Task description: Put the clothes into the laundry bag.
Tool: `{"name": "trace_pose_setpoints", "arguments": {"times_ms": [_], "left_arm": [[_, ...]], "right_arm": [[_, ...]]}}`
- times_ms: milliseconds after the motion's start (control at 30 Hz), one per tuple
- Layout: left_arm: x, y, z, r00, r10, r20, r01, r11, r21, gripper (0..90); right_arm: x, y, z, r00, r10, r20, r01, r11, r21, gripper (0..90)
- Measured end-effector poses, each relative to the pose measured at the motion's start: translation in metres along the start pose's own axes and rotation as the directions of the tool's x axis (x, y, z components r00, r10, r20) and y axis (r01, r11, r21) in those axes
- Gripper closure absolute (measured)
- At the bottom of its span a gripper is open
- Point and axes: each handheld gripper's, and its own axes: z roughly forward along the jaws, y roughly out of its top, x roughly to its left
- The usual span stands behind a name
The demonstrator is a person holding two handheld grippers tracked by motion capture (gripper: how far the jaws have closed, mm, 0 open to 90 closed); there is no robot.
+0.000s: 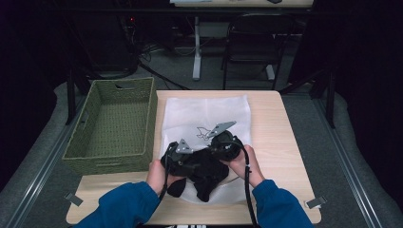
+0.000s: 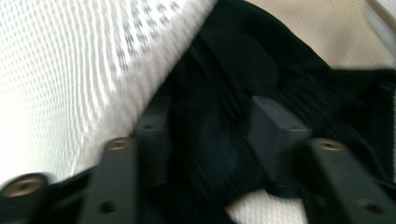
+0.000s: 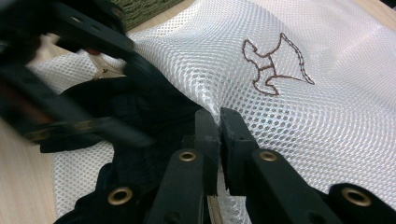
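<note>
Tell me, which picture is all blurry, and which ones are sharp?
Left gripper view: smeared by motion, the black cloth and mesh bag streaky. Right gripper view: bag and its stitched outline crisp, the other tool at left blurred. High view: table lit, the room around it dark.

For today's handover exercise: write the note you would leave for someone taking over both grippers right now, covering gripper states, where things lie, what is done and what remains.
Right gripper: shut on the edge of the white mesh bag, pinching a fold.
Left gripper: open, fingers astride the black garment.
Bag lies flat on the wooden table; the garment lies bunched at the bag's near end, seemingly at its mouth. A green woven basket stands to the left.
Done: bag edge gripped, garment brought to the bag.
Left, probably: close on the garment and push it into the bag.
</note>
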Motion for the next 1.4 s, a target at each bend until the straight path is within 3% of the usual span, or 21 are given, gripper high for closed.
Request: {"name": "trace_pose_setpoints", "arguments": {"times_ms": [100,200,367,467,500,600,733,833,933,1133,1233,1400], "left_arm": [[-0.002,-0.007,-0.012,0.9999,0.002,0.012,-0.002,0.9998,0.018,36.5],[-0.002,-0.018,-0.024,0.9995,0.007,-0.032,-0.006,0.9994,0.034,32.8],[-0.002,-0.040,-0.018,0.9990,-0.018,-0.040,0.024,0.9897,0.141,28.3],[-0.002,-0.044,-0.008,0.9989,-0.020,-0.042,0.028,0.9779,0.207,31.9],[-0.003,-0.045,-0.004,0.9981,-0.016,-0.059,0.029,0.9747,0.222,35.6],[-0.003,-0.050,0.007,0.9984,0.012,-0.055,0.002,0.9693,0.246,51.2],[0.000,-0.049,0.015,0.9968,0.023,-0.076,-0.007,0.9784,0.207,76.0],[0.002,-0.043,0.019,0.9958,0.019,-0.090,-0.003,0.9851,0.172,82.7],[0.000,-0.035,0.024,0.9901,0.044,-0.133,-0.026,0.9903,0.136,83.3],[0.004,-0.023,0.042,0.9832,0.047,-0.177,-0.030,0.9947,0.098,81.3],[0.006,-0.023,0.044,0.9855,0.035,-0.166,-0.019,0.9951,0.097,76.8],[0.004,-0.026,0.026,0.9904,0.038,-0.133,-0.025,0.9943,0.104,60.7]], "right_arm": [[0.000,0.000,0.000,1.0000,0.001,0.001,-0.001,1.000,0.001,86.8],[0.001,0.000,0.000,1.0000,0.002,0.002,-0.002,1.000,0.003,86.8],[0.001,0.000,0.000,1.0000,-0.005,0.004,0.005,1.000,0.006,86.8],[0.001,0.001,0.001,1.0000,-0.007,0.005,0.007,1.000,0.009,86.7],[0.002,0.000,0.001,1.0000,-0.006,0.003,0.006,1.000,0.010,86.7],[0.002,0.000,0.002,0.9999,-0.014,0.001,0.014,1.000,0.015,86.8],[0.003,-0.001,0.003,0.9999,-0.016,-0.004,0.016,1.000,0.017,86.9],[0.003,0.000,0.003,0.9998,-0.018,-0.009,0.018,1.000,0.011,86.9],[0.004,0.000,0.003,0.9998,-0.012,-0.018,0.012,1.000,0.003,87.0],[0.005,0.001,0.002,0.9995,-0.010,-0.030,0.010,1.000,-0.005,86.9],[0.004,0.000,0.004,0.9996,-0.002,-0.028,0.002,1.000,0.003,86.9],[0.001,-0.002,0.004,0.9997,0.000,-0.023,0.000,1.000,0.010,87.0]]}}
